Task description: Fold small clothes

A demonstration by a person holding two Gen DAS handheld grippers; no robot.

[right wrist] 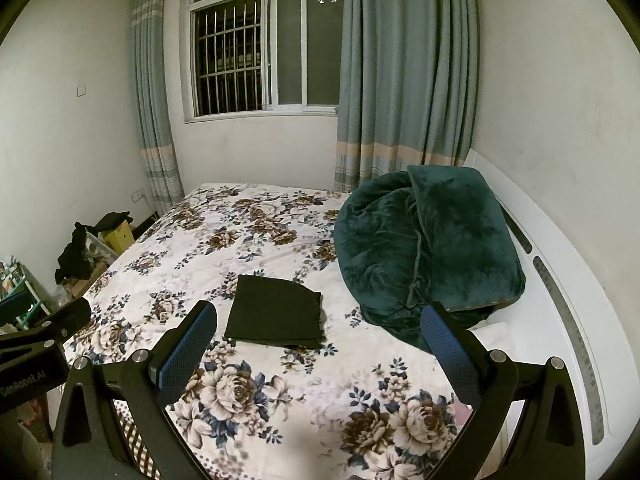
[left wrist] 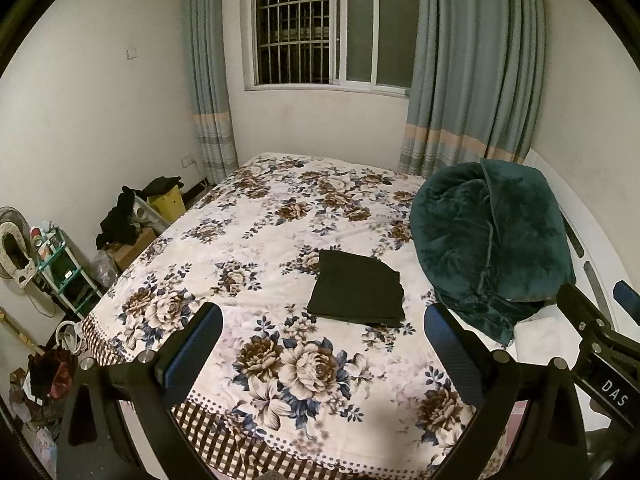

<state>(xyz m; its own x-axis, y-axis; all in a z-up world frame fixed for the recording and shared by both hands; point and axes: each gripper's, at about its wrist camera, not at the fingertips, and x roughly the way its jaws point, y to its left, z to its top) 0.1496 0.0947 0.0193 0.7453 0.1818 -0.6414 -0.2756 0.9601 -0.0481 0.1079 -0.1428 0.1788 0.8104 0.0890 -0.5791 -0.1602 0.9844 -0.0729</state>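
Ahead of the left gripper and right gripper, a folded dark garment lies flat on the bed. Both grippers hover with jaws spread wide, holding nothing. Right of the garment, touching neither gripper, sits a bundled green blanket.

At your four o'clock in the left wrist view, the right gripper reads "DAS". At nine o'clock in the right wrist view, the left gripper reads "GenRobot.AI".
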